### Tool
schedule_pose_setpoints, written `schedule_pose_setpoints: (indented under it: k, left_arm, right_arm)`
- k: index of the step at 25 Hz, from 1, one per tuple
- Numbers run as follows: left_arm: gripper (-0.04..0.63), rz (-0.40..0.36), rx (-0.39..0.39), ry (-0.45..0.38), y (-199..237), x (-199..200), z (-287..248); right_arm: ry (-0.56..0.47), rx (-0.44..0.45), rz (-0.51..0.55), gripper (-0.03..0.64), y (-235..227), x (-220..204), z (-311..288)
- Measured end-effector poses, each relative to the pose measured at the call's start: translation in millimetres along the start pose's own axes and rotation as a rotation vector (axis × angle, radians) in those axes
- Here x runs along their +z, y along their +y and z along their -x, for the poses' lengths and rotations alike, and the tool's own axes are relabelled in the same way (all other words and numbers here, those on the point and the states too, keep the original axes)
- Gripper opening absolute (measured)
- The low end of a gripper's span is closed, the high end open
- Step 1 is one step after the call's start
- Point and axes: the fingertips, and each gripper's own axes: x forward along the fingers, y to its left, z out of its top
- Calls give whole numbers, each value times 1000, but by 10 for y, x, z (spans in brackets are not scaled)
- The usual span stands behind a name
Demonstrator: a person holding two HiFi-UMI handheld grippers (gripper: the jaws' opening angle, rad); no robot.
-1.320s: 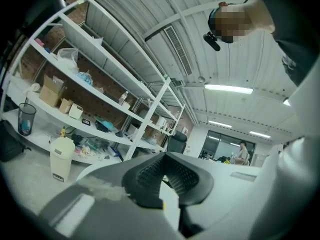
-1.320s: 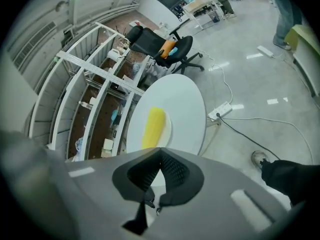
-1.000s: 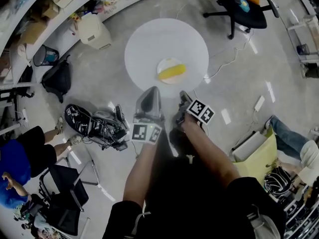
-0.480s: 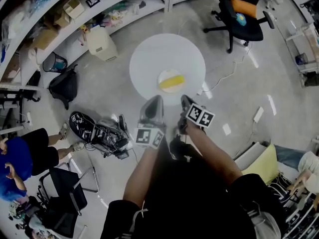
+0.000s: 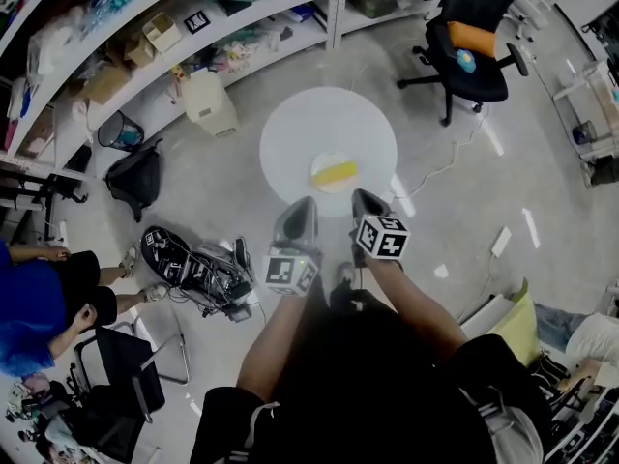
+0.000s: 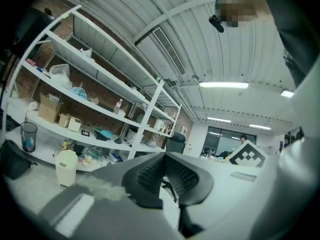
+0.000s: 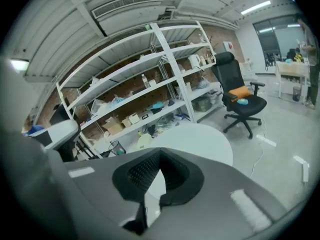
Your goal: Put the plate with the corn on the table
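A white plate (image 5: 330,161) with a yellow corn cob (image 5: 336,173) lies on the round white table (image 5: 319,124), near its front edge. Both grippers hang in the air well above the floor, on the near side of the table, apart from the plate. My left gripper (image 5: 300,205) is shut with nothing in it, and in its own view it (image 6: 164,155) points level at the shelves. My right gripper (image 5: 365,198) is also shut and empty. It (image 7: 159,152) tilts down toward the table (image 7: 200,136), and its jaws hide the plate there.
Long white shelves (image 5: 145,46) full of boxes curve along the back left. A white bin (image 5: 213,102), a black bag (image 5: 135,177) and a heap of cables (image 5: 193,254) lie left of the table. A black office chair (image 5: 474,27) stands at the back right. A person in blue (image 5: 29,307) sits far left.
Both grippers have risen, the right one more, and the right one has rolled so its marker cube faces differently. The table looks smaller and farther. The plate has stayed put.
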Motion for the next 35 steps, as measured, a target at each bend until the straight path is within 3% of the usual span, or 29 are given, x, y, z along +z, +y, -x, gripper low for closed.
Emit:
schedule_pose_setpoints:
  k: [8, 15, 35]
  left_arm:
    - [0, -13, -17, 11, -175, 74, 158]
    - [0, -19, -32, 13, -286, 96, 251]
    - [0, -34, -54, 47, -332, 28, 243]
  right_arm:
    - [-95, 38, 183, 9, 335, 254, 373]
    - [-123, 71, 261, 8, 486, 272, 576]
    - [-142, 103, 334, 8, 627, 310, 625]
